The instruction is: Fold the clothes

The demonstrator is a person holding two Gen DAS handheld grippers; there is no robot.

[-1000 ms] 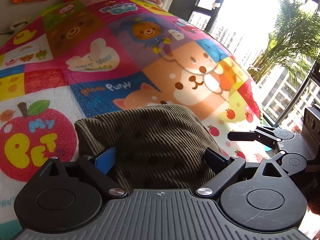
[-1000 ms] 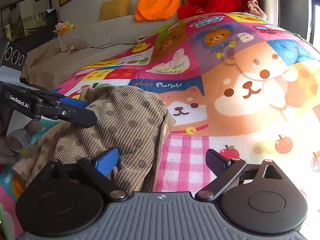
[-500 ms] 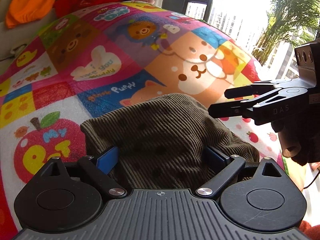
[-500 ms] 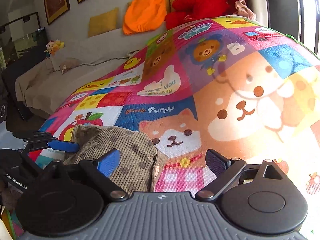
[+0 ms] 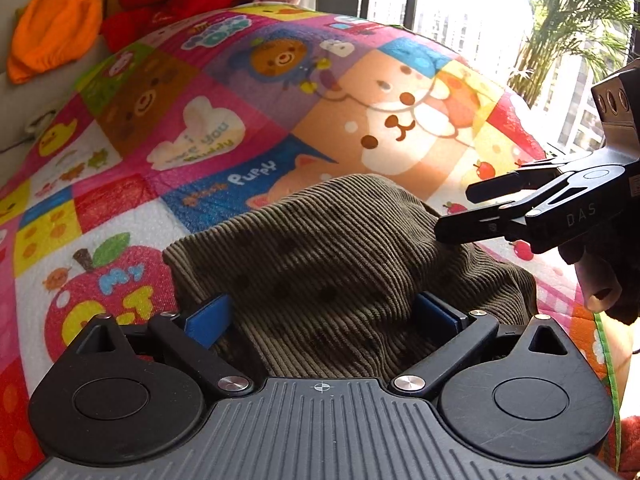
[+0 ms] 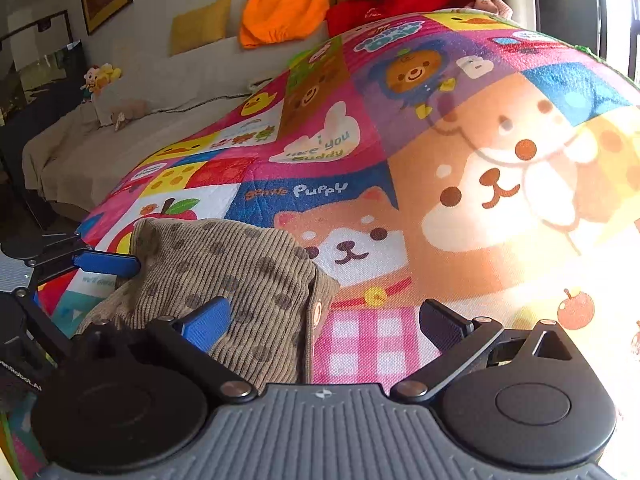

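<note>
Brown garment (image 5: 340, 264) lay bunched on the cartoon blanket (image 5: 240, 128). Left claw (image 5: 324, 316) gaped over it; right claw (image 6: 324, 320) gaped empty beside. Better: pinch opposite corners, pull flat before folding.

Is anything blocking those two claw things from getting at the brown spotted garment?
Nothing visible does. The brown garment lies between the left gripper's open fingers, and the open right gripper hangs over its edge on the mat.

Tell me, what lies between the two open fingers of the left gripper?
In the left wrist view, the brown ribbed dotted garment fills the left gripper gap.
</note>
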